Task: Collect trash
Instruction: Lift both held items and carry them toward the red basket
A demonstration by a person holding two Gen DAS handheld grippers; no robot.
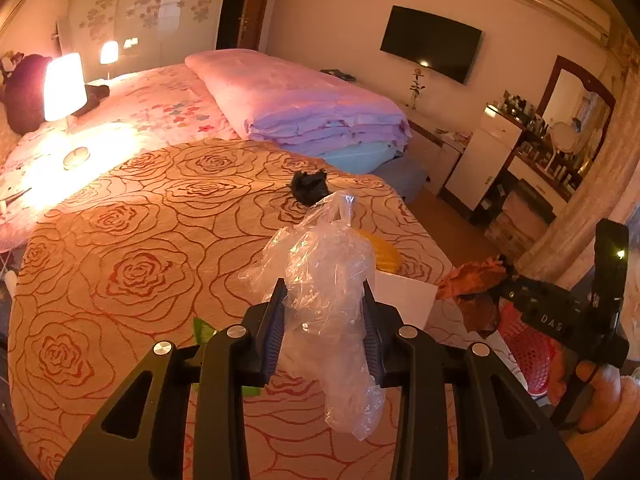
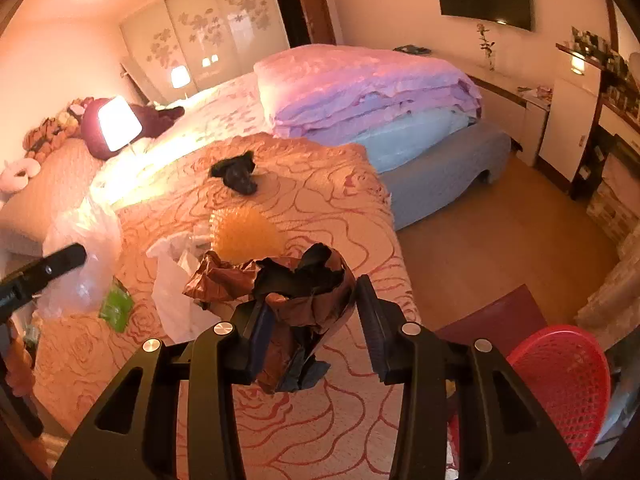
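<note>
The left gripper (image 1: 325, 292) is clamping a crumpled clear plastic bag (image 1: 326, 276) between its ribbed pads, the film bulging above the fingertips and hanging in a limp tail below them. The right gripper (image 2: 316, 300) is pinching a wad of crumpled brown-and-black foil wrapper (image 2: 288, 292); the left pad is pressing on it, while the wad is reaching across to the right finger with its creased edges sticking out toward the left and down under the jaws. Both bundles are hanging just above the orange blanket patterned with red rose outlines (image 1: 132, 240), which is covering the near part of the bed. More litter is lying on that blanket: a crumpled black scrap (image 2: 236, 174) farther off, a knobbly translucent orange ball (image 2: 246, 236) just behind the foil wad, a white plastic bag (image 2: 176, 292) beside it, and a small green packet (image 2: 117, 306) near the left gripper. A red mesh plastic basket (image 2: 560, 384) is standing on the floor to the right, below the bed's edge. Folded pink and pale-blue quilts (image 1: 316, 108) are sitting stacked farther along the bed, and a glowing table lamp (image 1: 64, 88) is washing out the left side.
</note>
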